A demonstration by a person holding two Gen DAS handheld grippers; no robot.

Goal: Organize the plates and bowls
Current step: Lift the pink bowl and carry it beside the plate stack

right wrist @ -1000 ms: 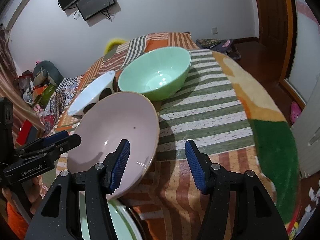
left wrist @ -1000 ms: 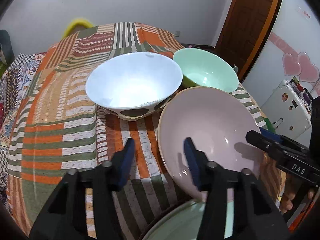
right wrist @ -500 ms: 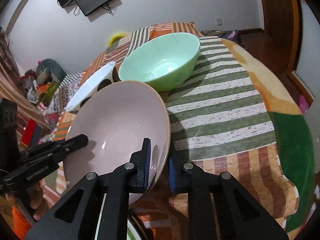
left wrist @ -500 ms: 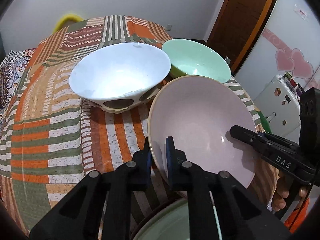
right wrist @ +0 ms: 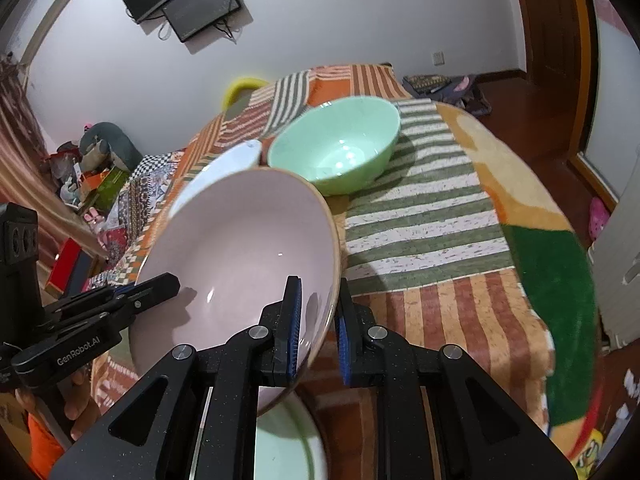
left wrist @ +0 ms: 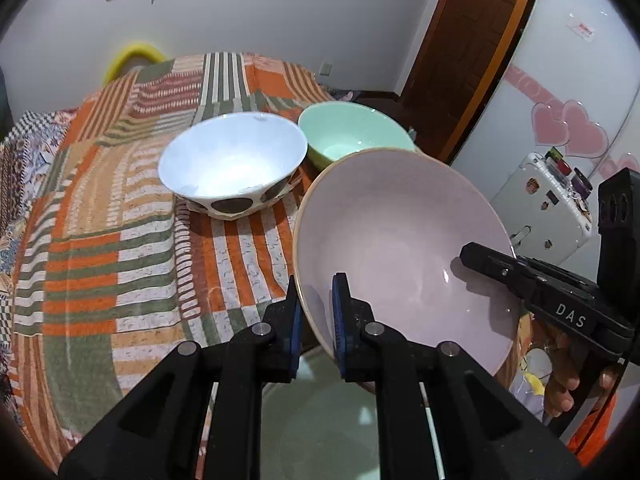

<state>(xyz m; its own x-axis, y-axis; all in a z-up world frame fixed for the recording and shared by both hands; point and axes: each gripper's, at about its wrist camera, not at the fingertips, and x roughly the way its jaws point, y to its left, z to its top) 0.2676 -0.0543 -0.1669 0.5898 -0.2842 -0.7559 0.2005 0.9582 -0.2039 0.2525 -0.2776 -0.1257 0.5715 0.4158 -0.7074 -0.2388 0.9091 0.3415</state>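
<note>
A wide pale pink bowl [left wrist: 400, 240] [right wrist: 240, 256] hangs tilted above the striped cloth, gripped at two sides of its rim. My left gripper [left wrist: 316, 320] is shut on its left rim, and my right gripper [right wrist: 318, 326] is shut on its right rim. Each view also shows the other gripper clamped on the far rim. Behind the pink bowl stand a white bowl with dark spots [left wrist: 236, 168] [right wrist: 224, 168] and a mint green bowl [left wrist: 352, 136] [right wrist: 340, 148]. Under the grippers lies a pale green plate [left wrist: 320, 420] [right wrist: 288, 444].
The table wears an orange, green and white striped cloth [left wrist: 100, 240] [right wrist: 440, 216]. A yellow chair back [left wrist: 132, 56] rises behind it. A white suitcase [left wrist: 548, 216] stands to the right by a wooden door [left wrist: 472, 40]. Cluttered belongings [right wrist: 92, 168] lie left on the floor.
Both grippers went from open to shut on the pink bowl's rim. The bowl has since risen off the cloth and tilted, and the white and green bowls look farther away.
</note>
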